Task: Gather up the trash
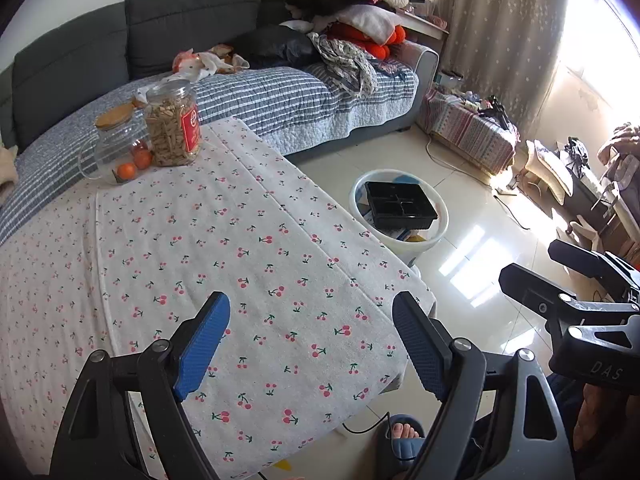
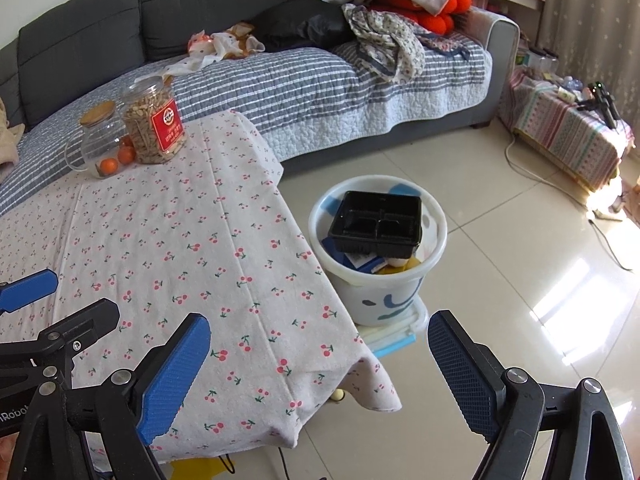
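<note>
A white plastic bucket (image 1: pixel 404 250) (image 2: pixel 396 292) stands on the tiled floor beside the table. A black compartment tray (image 1: pixel 400 204) (image 2: pixel 376 222) lies across its top, over cartons and other trash inside. My left gripper (image 1: pixel 312 344) hangs open above the cherry-print tablecloth (image 1: pixel 200 248) with nothing between its blue pads. To its right, my right gripper (image 2: pixel 320 376) is also open and empty, over the table's corner and the floor in front of the bucket. Each gripper shows at the edge of the other's view.
At the table's far corner stand a snack jar (image 1: pixel 174 124) with a red label and a glass jug (image 1: pixel 116 148) with small oranges. Behind is a grey sofa (image 2: pixel 320 92) piled with clothes. A slippered foot (image 1: pixel 402 436) and a black cable are under the table edge.
</note>
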`<state>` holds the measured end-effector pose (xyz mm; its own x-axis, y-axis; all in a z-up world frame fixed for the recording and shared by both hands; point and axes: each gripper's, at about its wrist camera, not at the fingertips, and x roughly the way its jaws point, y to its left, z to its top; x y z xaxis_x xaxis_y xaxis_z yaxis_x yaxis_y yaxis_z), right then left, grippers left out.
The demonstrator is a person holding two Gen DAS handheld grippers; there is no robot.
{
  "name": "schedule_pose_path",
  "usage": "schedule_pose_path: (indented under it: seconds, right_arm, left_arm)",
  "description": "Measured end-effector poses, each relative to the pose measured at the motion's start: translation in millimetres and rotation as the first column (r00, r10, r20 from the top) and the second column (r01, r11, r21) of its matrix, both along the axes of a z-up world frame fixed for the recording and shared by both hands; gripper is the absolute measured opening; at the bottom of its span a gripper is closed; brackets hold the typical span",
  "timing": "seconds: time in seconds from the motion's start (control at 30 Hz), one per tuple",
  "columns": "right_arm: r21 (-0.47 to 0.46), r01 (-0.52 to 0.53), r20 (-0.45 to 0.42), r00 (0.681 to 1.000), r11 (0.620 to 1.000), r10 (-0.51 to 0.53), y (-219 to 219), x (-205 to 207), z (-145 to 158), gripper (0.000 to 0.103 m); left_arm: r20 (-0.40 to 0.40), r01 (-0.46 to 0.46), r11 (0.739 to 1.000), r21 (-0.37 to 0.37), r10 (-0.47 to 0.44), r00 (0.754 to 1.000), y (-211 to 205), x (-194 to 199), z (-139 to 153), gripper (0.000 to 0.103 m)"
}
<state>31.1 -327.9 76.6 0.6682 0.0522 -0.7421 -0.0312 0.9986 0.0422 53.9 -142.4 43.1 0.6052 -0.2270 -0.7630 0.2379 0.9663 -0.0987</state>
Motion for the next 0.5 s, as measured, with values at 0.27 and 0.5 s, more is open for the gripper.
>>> schedule_pose_path:
  seconds: [0.27, 0.5]
  right_arm:
    - [-0.006, -0.009, -0.002, 1.000, 1.000, 0.009, 1.5, -0.3, -0.6, 0.092]
    - [-0.018, -0.011, 0.001, 1.000, 1.000, 0.011, 4.4, -0.7, -0.5, 0.092]
  left_arm:
    - [-0.005, -0.002, 1.000, -0.002, 0.002, 1.000, 0.2, 0.5, -1.5, 0.086]
    - [-0.003, -0.007, 1.000, -0.001, 0.007, 1.000, 0.3, 1.4, -1.7, 0.088]
